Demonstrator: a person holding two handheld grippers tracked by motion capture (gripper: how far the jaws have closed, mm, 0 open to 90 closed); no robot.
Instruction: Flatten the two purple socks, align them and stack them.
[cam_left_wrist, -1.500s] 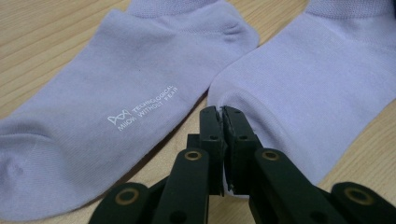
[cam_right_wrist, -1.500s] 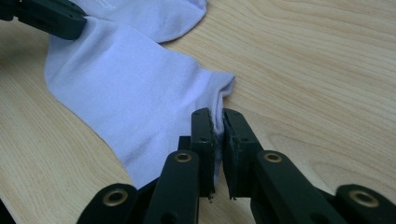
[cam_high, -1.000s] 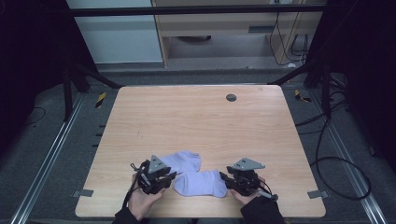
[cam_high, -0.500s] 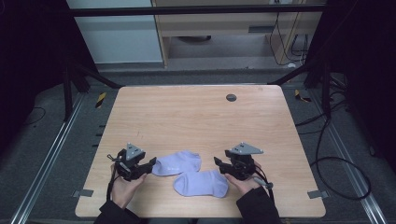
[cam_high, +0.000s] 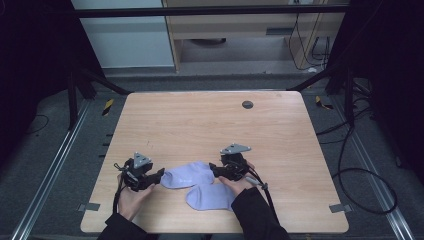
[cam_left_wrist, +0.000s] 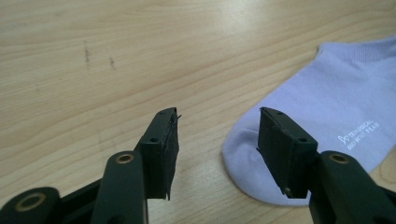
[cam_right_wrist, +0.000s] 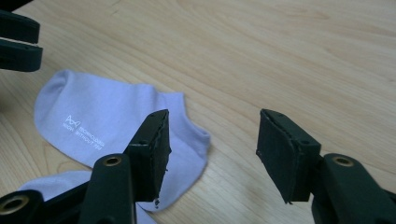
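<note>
A light wooden table (cam_high: 200, 125) carries 2 lavender ankle socks: the upper sock (cam_high: 187, 176) lies near the 6 o'clock edge, the lower sock (cam_high: 210, 196) touching it at 5 o'clock. A dark round grommet (cam_high: 247, 104) sits toward 12 o'clock.

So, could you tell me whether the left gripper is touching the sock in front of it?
Apart. The left gripper view shows the left gripper open above the sock; nothing is pinched between its pads.

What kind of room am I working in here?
Probably a lab or recording workspace: a bare wooden table ringed by a black frame and floor rails, loose cables on the carpet, office cabinets behind.
</note>
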